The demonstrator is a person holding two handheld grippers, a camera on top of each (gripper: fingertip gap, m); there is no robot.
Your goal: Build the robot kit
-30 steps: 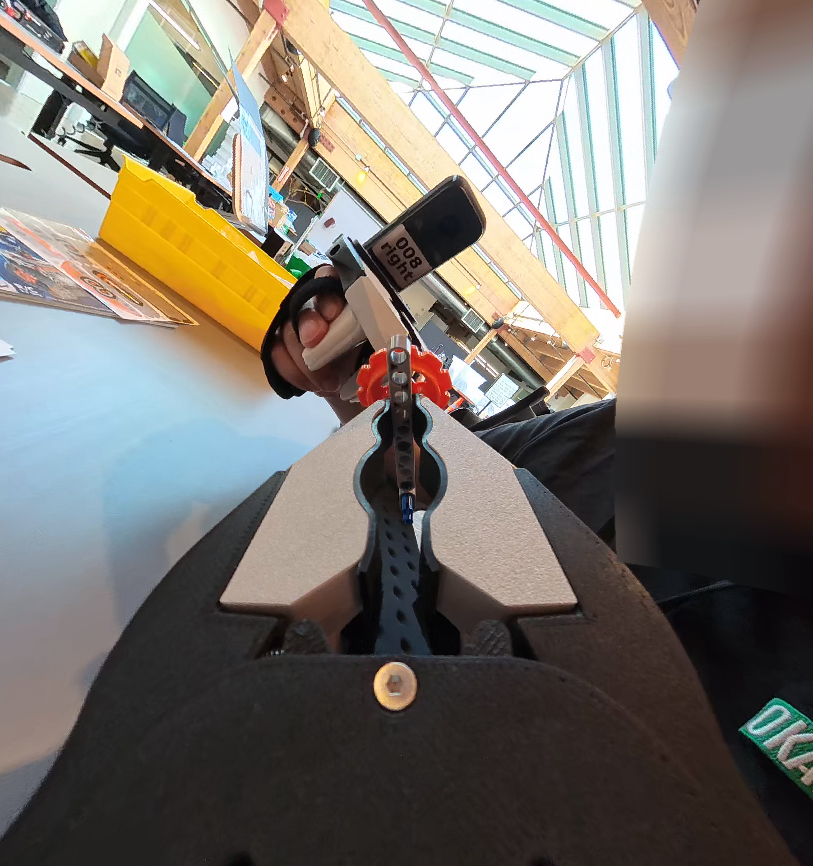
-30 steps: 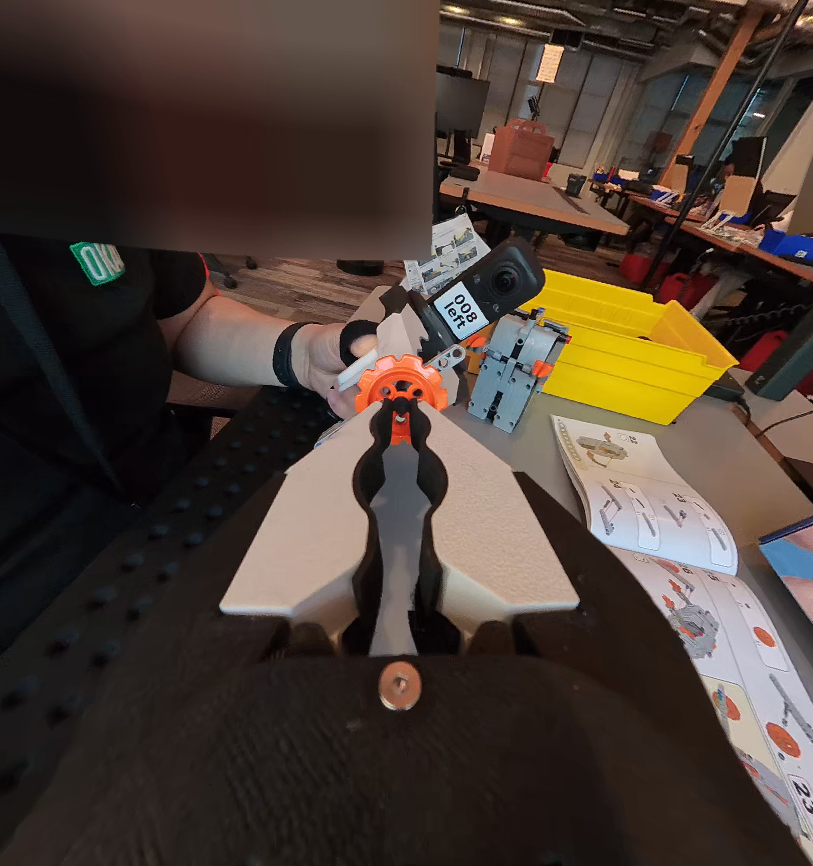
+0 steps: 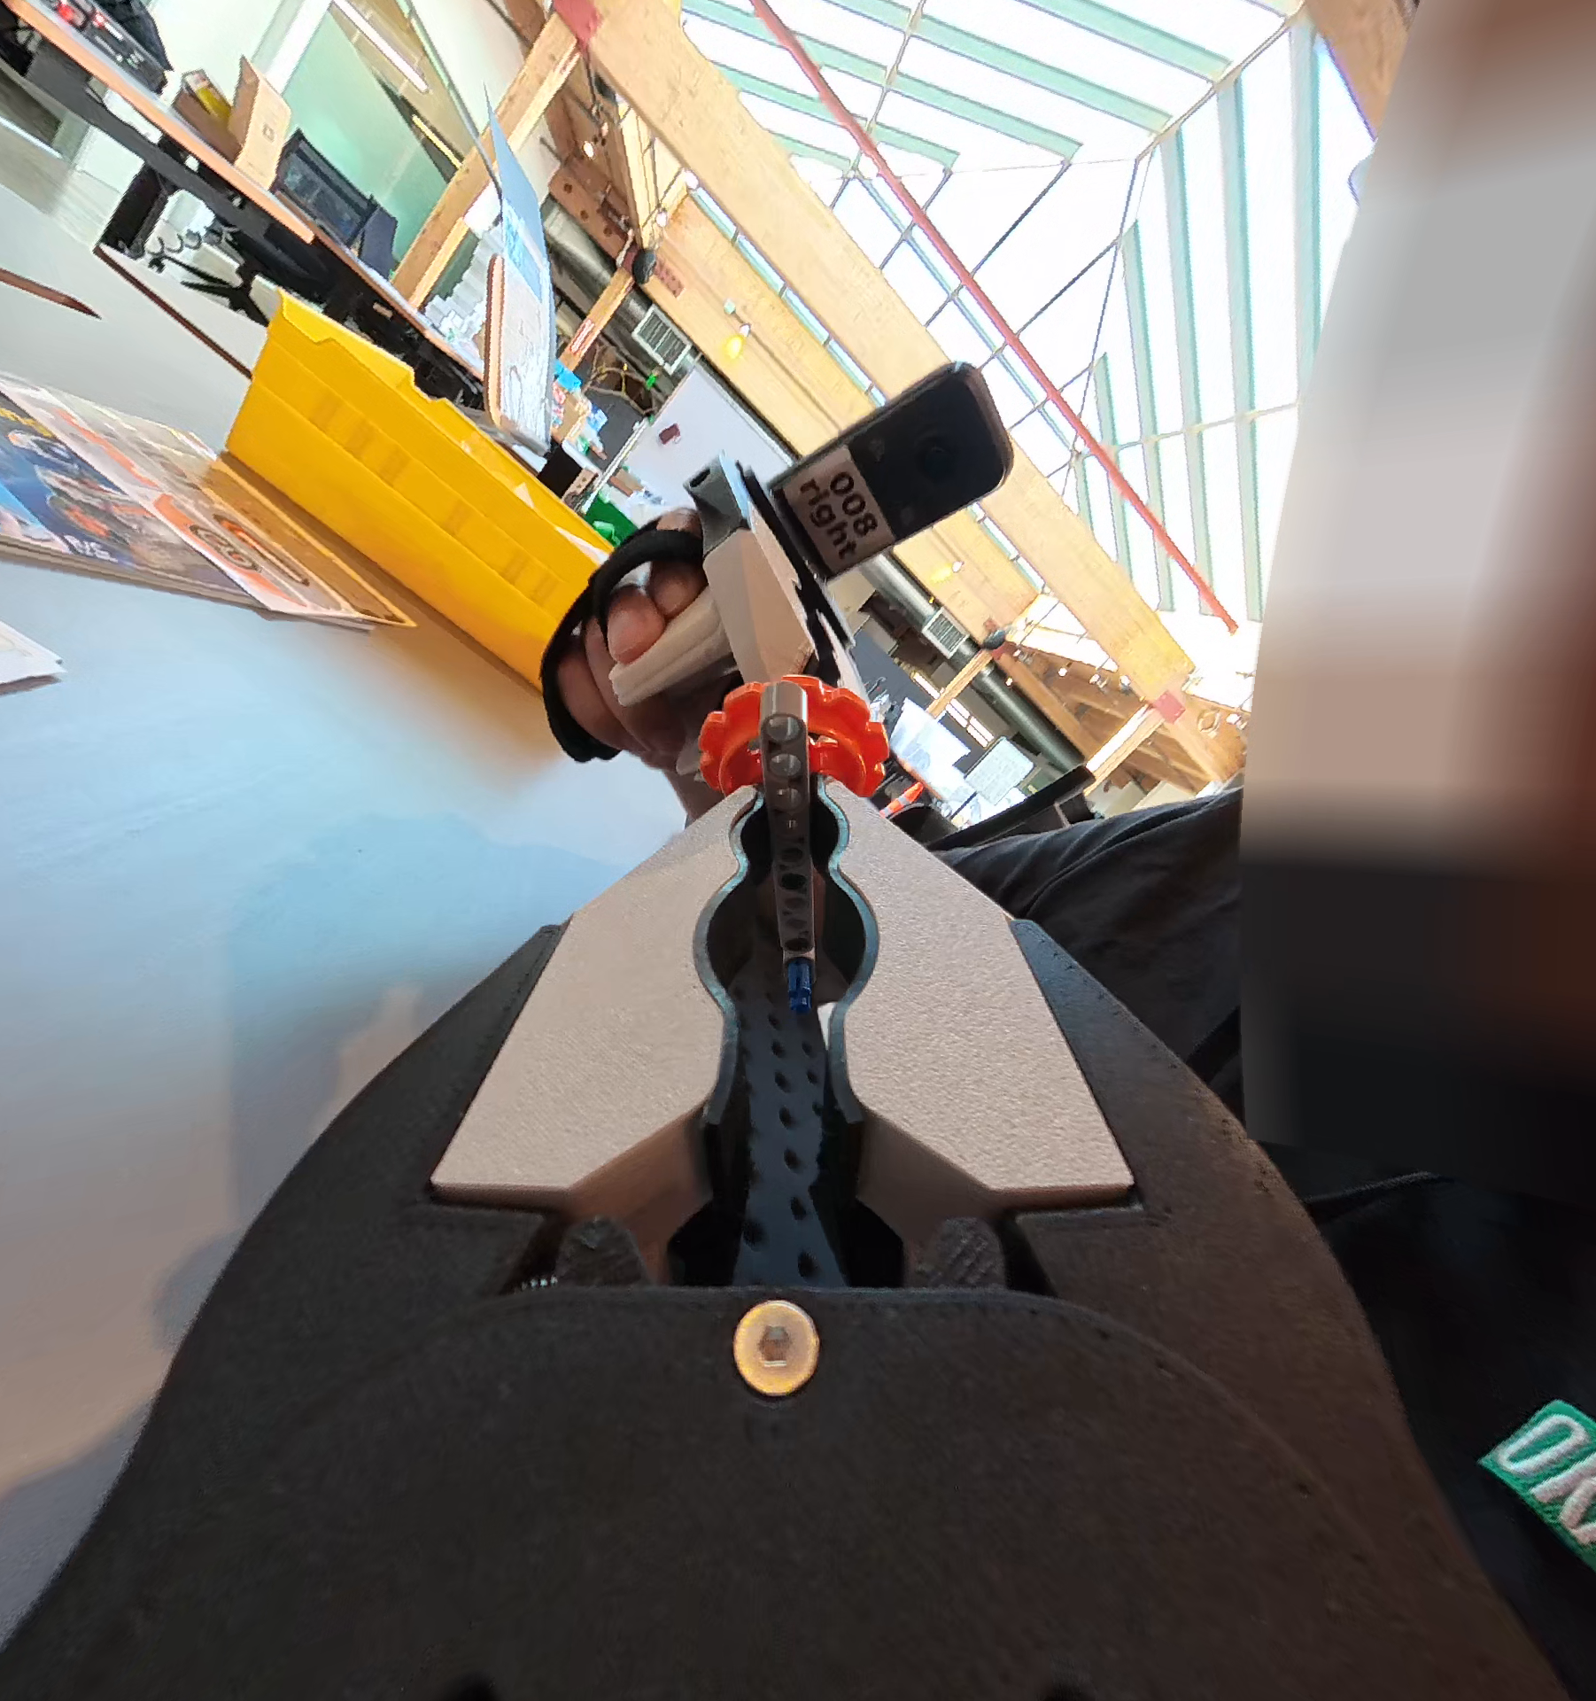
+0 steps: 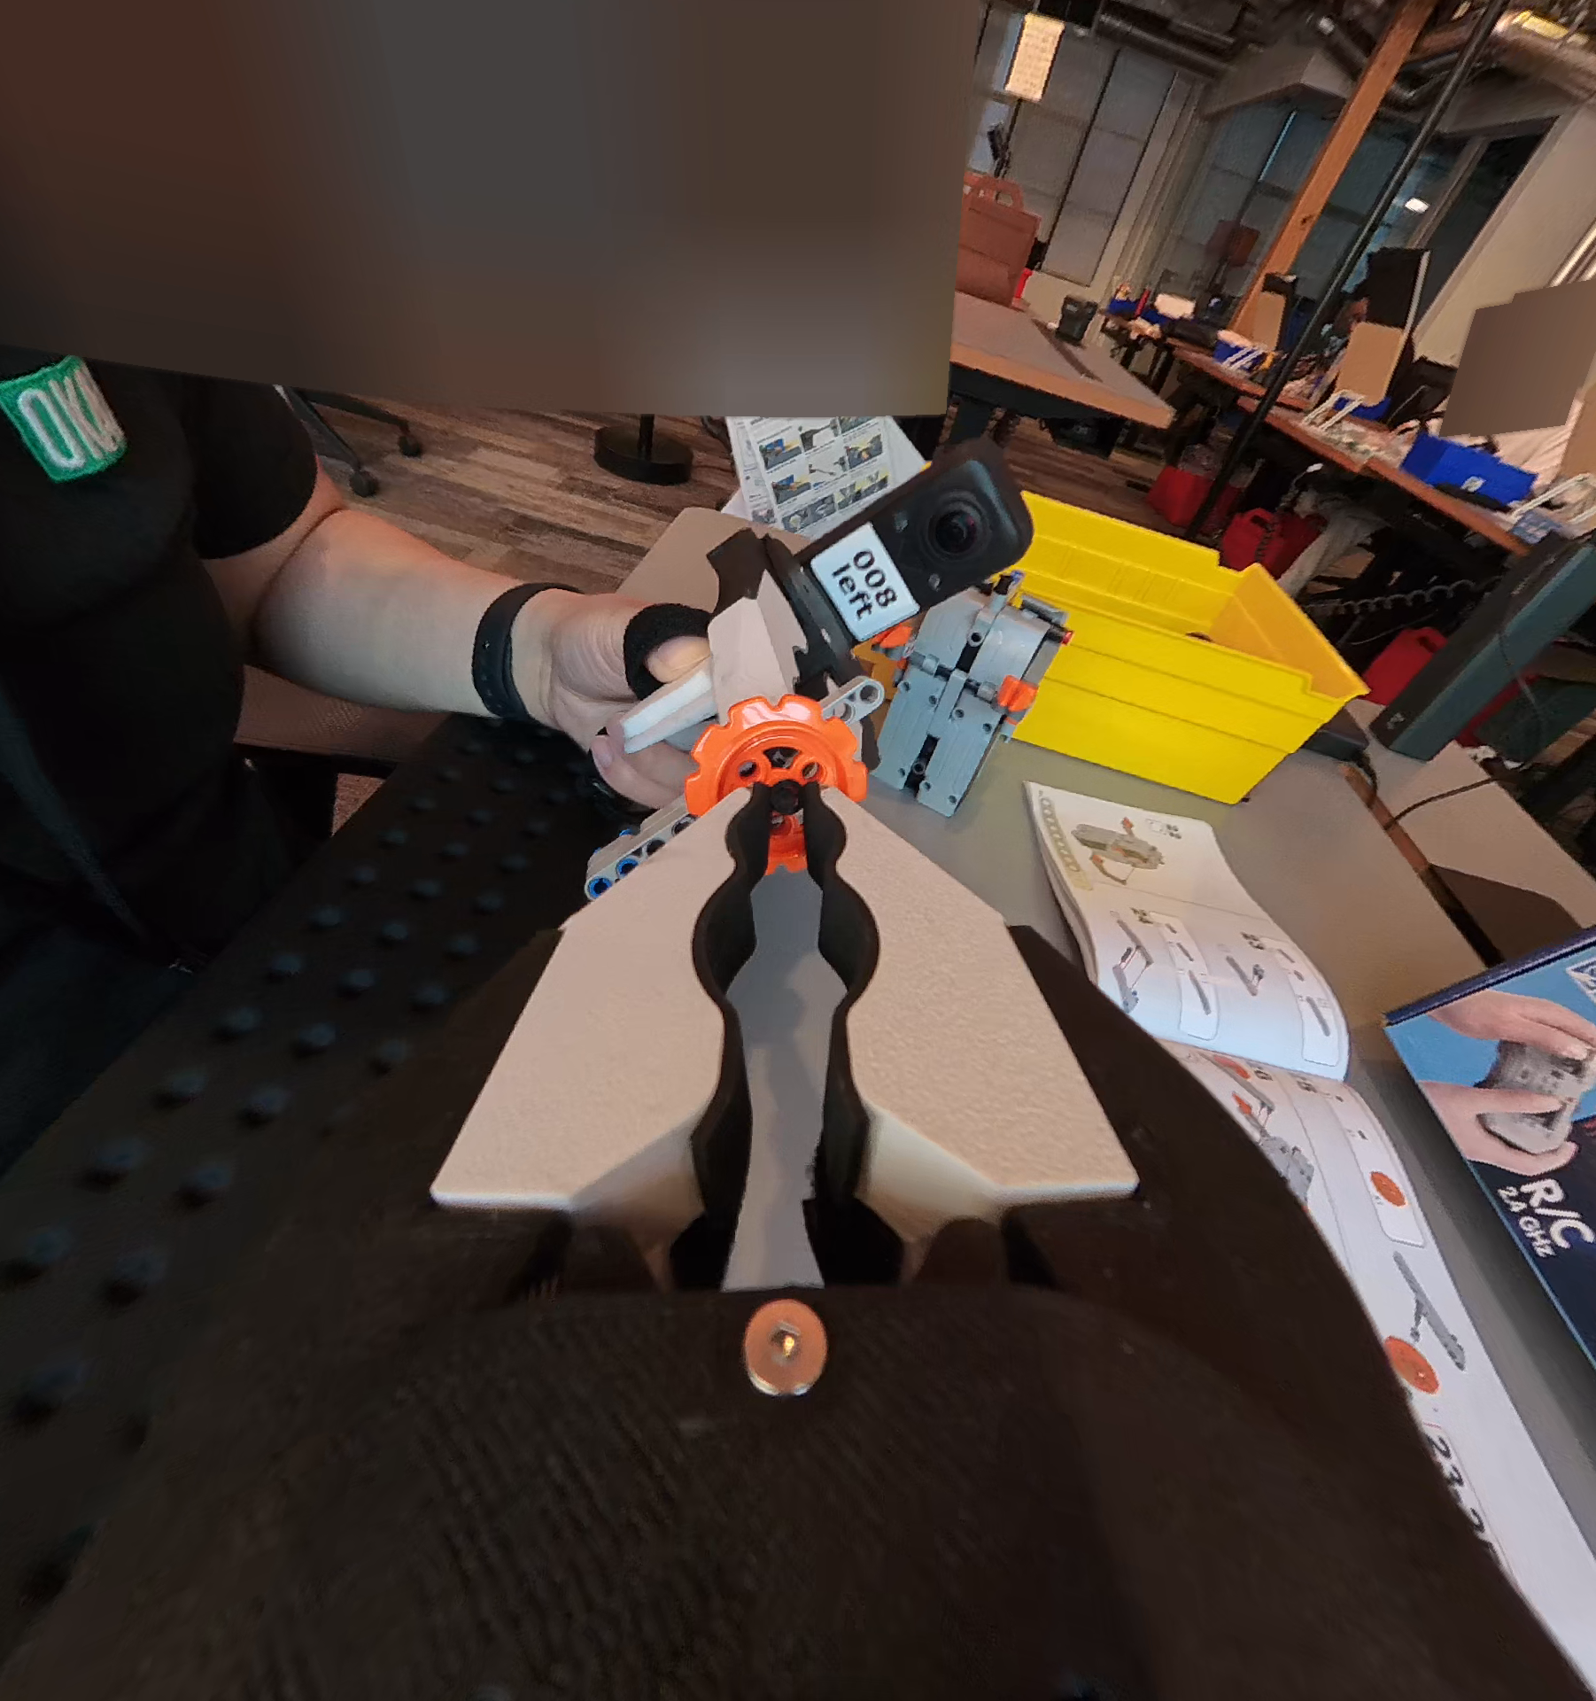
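My left gripper (image 3: 790, 801) is shut on a grey beam with holes (image 3: 787, 828), held edge-on; a blue pin (image 3: 799, 985) sticks out of its near end. An orange gear (image 3: 792, 746) sits against the beam's far end. My right gripper (image 4: 780, 796) is shut on that orange gear (image 4: 776, 755), its fingertips pinching the hub around a black centre pin. The grey beam (image 4: 647, 842) shows behind the gear, running down to the left. Each view shows the other gripper, hand-held just beyond the gear, with its camera (image 4: 923, 543).
A yellow bin (image 4: 1172, 663) stands at the back of the grey table (image 3: 224, 874), with a grey built model (image 4: 960, 690) in front of it. An open instruction booklet (image 4: 1190, 939) and a blue box (image 4: 1530, 1105) lie to the right. A black studded board (image 4: 270, 1012) lies to the left, before the person's torso. Both grippers' tips are close together, under 4 cm apart.
Both grippers keep their hold. The right gripper has tilted, so the gear's face and the beam behind it show more. The right gripper's camera has shifted up and right in the left wrist view.
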